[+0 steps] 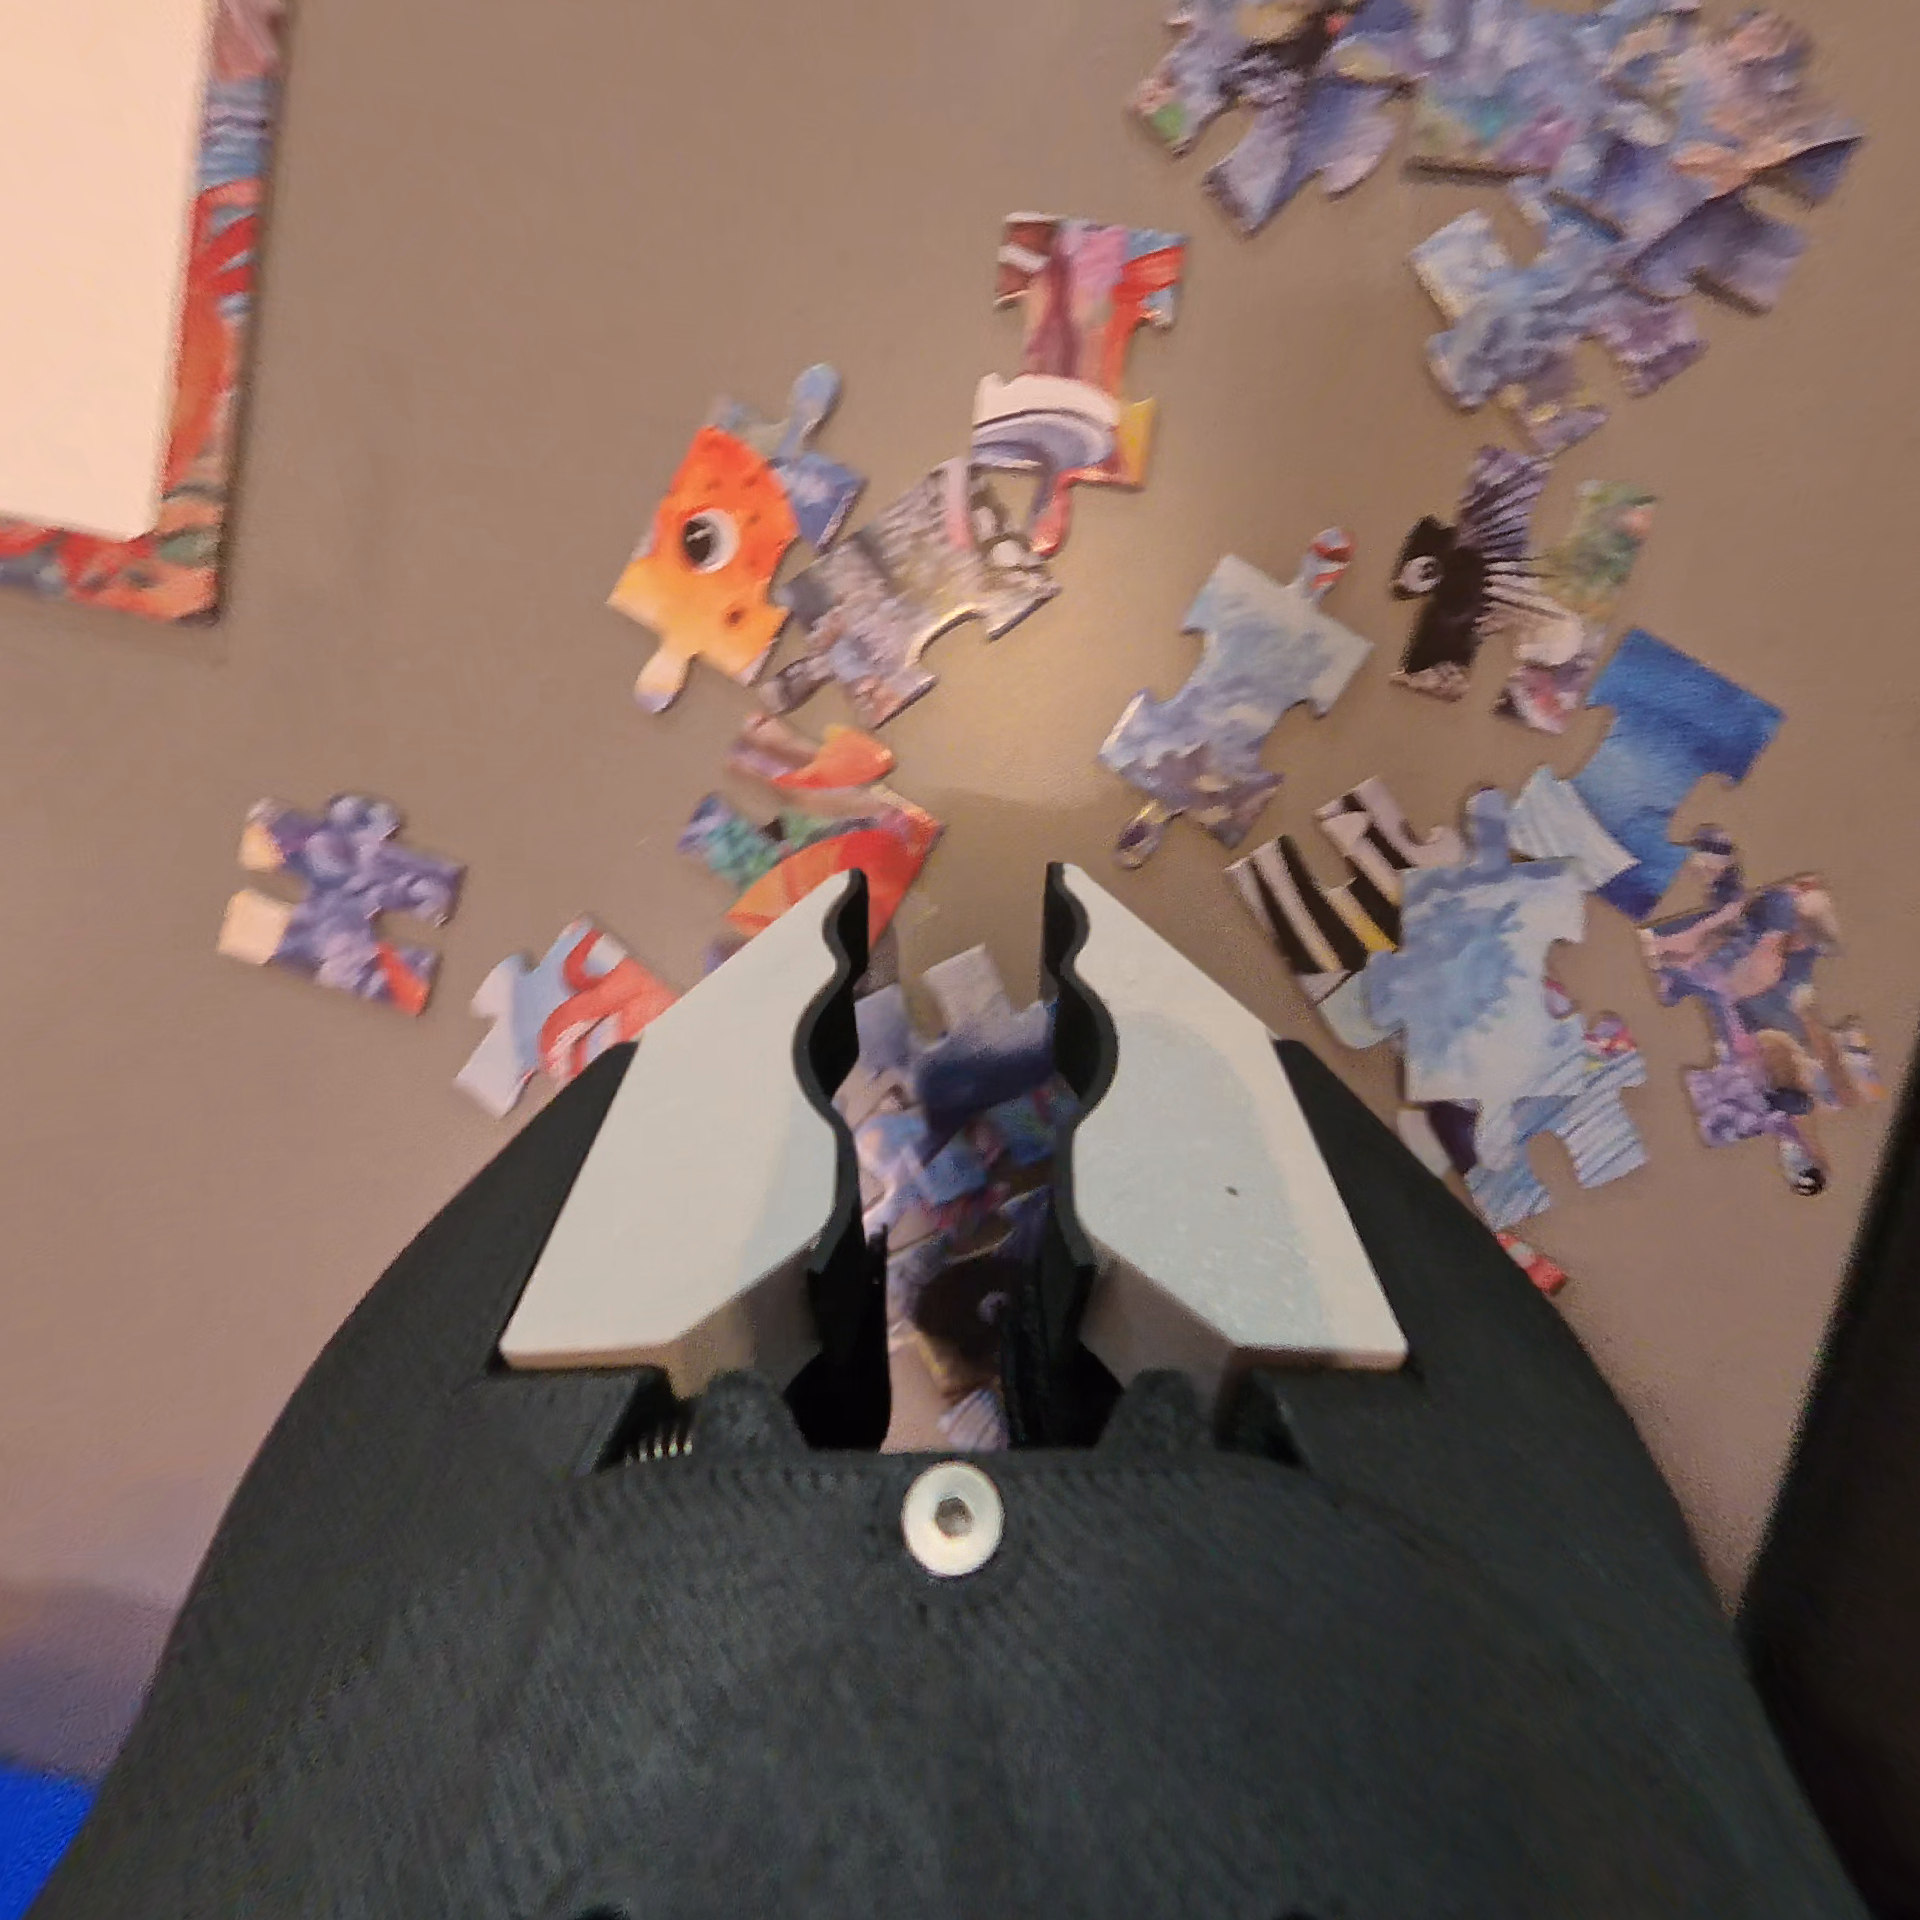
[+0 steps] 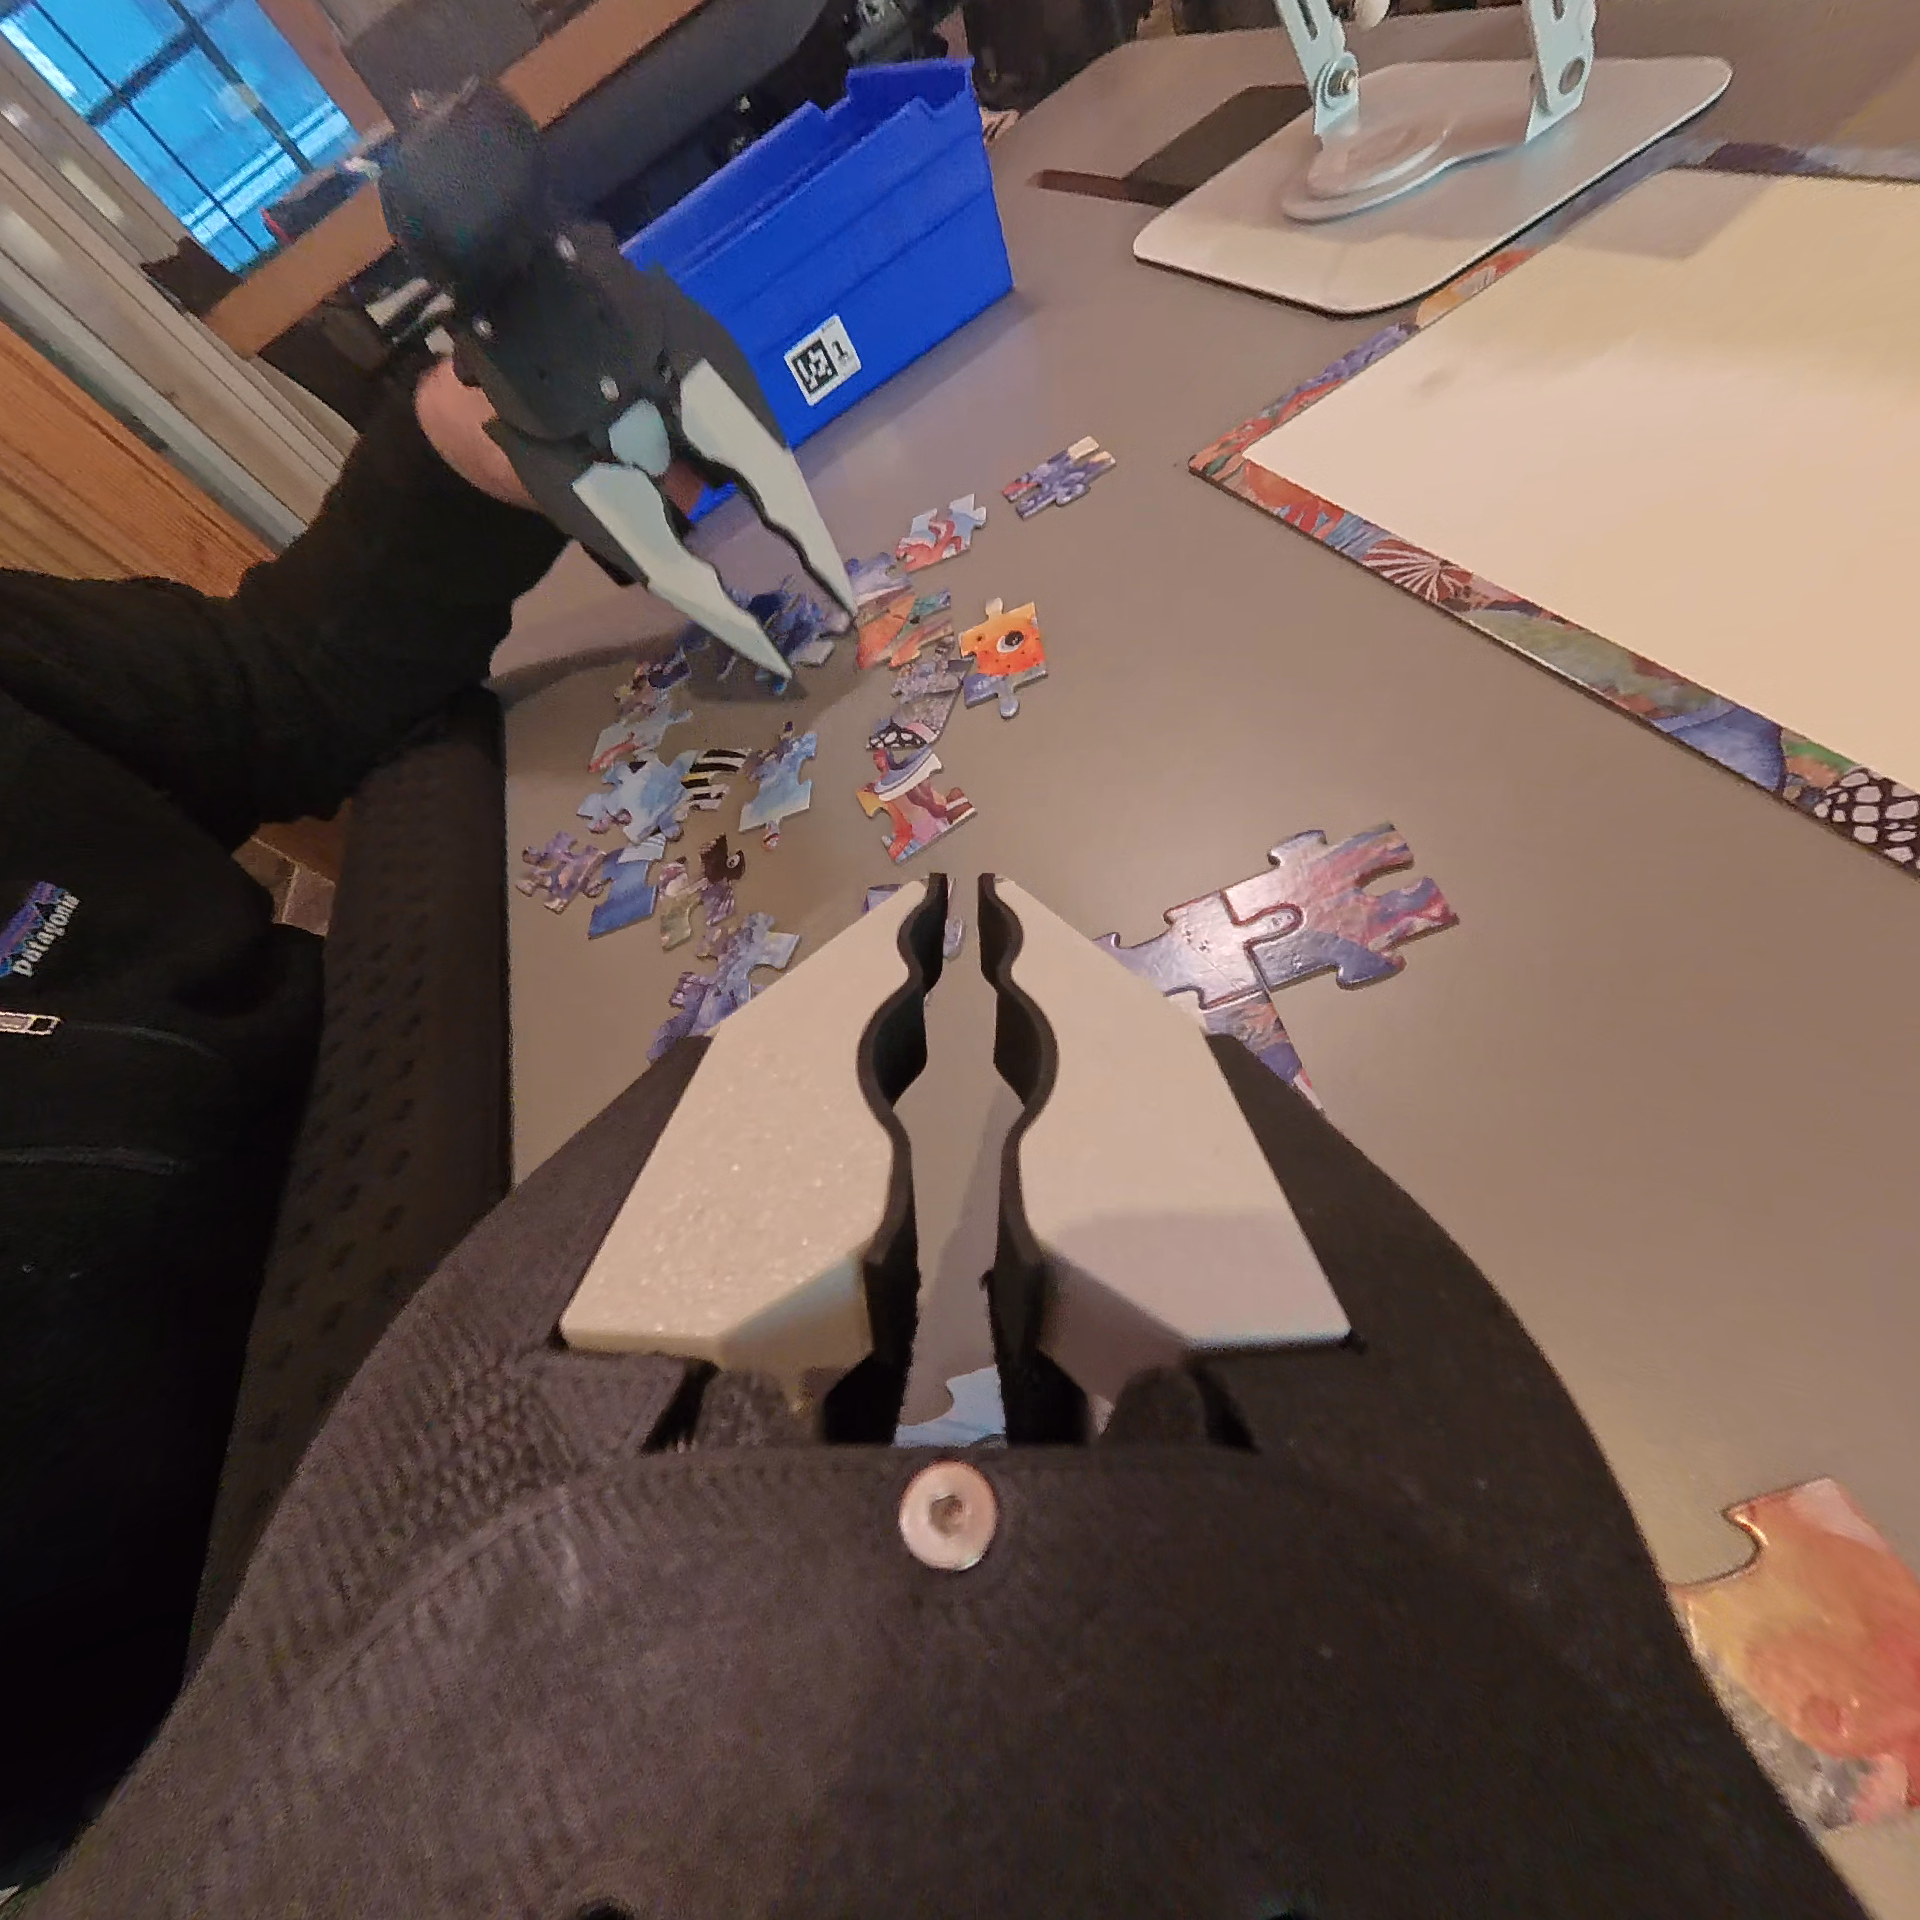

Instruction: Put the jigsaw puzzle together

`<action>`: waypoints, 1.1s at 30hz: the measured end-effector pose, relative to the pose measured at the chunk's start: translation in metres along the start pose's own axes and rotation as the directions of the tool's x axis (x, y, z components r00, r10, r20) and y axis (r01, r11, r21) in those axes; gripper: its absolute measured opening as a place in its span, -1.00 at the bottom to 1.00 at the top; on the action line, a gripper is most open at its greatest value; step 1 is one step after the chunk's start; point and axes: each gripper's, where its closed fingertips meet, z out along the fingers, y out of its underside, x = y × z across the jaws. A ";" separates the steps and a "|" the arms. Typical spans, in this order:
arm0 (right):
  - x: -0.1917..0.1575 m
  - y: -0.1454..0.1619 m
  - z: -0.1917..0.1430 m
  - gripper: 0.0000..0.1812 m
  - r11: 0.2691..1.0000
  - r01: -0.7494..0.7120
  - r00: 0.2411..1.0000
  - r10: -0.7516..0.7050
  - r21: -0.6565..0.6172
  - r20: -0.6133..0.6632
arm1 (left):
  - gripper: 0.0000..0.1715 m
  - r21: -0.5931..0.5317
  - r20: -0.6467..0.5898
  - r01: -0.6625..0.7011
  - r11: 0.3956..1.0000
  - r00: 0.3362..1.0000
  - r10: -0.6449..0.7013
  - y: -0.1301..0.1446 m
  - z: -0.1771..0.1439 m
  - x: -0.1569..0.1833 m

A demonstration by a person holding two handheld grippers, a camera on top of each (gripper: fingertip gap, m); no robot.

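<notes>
Loose jigsaw pieces lie scattered on the grey table (image 2: pixel 1143 675). An orange fish piece (image 1: pixel 717 551) is among them and also shows in the right wrist view (image 2: pixel 1003 644). My left gripper (image 1: pixel 956 881) is open and empty, hovering low over a small heap of blue pieces (image 1: pixel 977 1060); it also shows in the right wrist view (image 2: pixel 814 642). My right gripper (image 2: pixel 963 883) holds nothing, its jaws only a narrow gap apart, just above the table. Beside it lie a few joined purple pieces (image 2: pixel 1299 935). The puzzle frame (image 2: pixel 1351 551) has a patterned border and a blank white inside.
A blue bin (image 2: pixel 831 239) and a metal stand base (image 2: pixel 1434 156) sit at the table's far side. A corner of the frame (image 1: pixel 223 312) is at the left gripper's upper left. A person's black sleeve (image 2: pixel 312 665) holds the left gripper. An orange piece (image 2: pixel 1808 1631) lies near right. The grippers' ends are close to 25 centimetres from one another. To the orange fish piece (image 1: pixel 717 551): left tips about 7 centimetres, right tips about 20 centimetres. The right camera catches it too, in the right wrist view (image 2: pixel 1003 643).
</notes>
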 end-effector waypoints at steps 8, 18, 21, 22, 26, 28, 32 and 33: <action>-0.002 0.006 0.007 -0.96 0.999 0.029 1.000 -0.029 -0.041 -0.004 | -0.50 -0.057 0.141 0.031 0.998 0.990 -0.022 0.015 -0.004 -0.033; -0.003 0.005 0.006 -0.96 0.998 0.039 0.999 -0.039 -0.041 -0.005 | -0.56 0.023 0.032 0.062 0.998 0.997 -0.063 0.002 0.016 -0.027; -0.003 0.004 0.005 -0.96 0.999 0.038 0.999 -0.038 -0.037 -0.006 | -0.61 0.043 0.028 0.057 0.997 0.998 -0.059 -0.001 0.017 -0.025; -0.003 0.004 0.005 -0.96 0.999 0.038 0.999 -0.038 -0.036 -0.006 | -0.63 0.046 0.029 0.054 0.998 0.998 -0.055 -0.001 0.017 -0.024; -0.003 0.005 0.005 -0.96 0.999 0.038 0.999 -0.038 -0.038 -0.007 | -0.72 0.059 0.024 0.056 0.997 0.998 -0.057 -0.005 0.019 -0.019; -0.003 0.005 0.005 -0.96 0.999 0.038 0.999 -0.038 -0.038 -0.007 | -0.75 0.084 -0.075 0.062 0.995 0.996 -0.056 -0.012 0.019 -0.001; -0.003 0.004 0.005 -0.96 0.999 0.037 0.999 -0.038 -0.036 -0.008 | -0.57 0.076 -0.100 0.035 0.996 0.995 -0.028 -0.013 0.019 0.008; -0.003 0.004 0.005 -0.96 0.999 0.038 0.999 -0.038 -0.035 -0.008 | -0.52 0.083 -0.072 0.042 0.996 0.997 -0.036 -0.013 0.015 0.000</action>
